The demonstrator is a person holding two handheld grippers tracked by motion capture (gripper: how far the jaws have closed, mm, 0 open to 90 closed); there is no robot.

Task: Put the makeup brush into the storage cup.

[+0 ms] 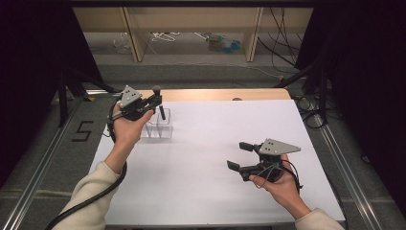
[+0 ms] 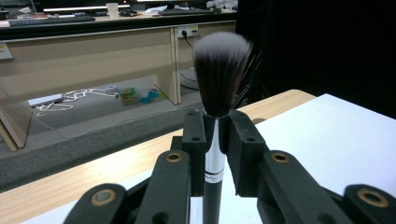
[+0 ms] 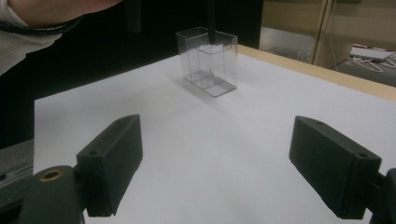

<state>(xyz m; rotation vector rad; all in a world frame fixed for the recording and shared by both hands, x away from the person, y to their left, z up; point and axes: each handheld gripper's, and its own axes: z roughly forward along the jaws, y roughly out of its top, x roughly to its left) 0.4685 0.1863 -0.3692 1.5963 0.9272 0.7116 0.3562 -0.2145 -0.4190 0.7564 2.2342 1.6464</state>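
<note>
left gripper (image 1: pixel 154 103) was clamped on a black-handled makeup brush with a silver ferrule (image 2: pixel 215 140), upright, bristles up, handle tip just above the clear plastic two-compartment box (image 1: pixel 160 125). next move looked straight down. right gripper (image 1: pixel 241 155) wide open, empty, well apart.

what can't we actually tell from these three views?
- Makeup brush: handle's lower end cut off by the bottom edge of the left gripper view.
- Clear divided holder: the high view leaves it unclear whether the brush tip sits inside a compartment or above it; the left gripper partly covers it.
- Clutter on the floor: too small to identify.
- Right gripper: open, empty.
</note>
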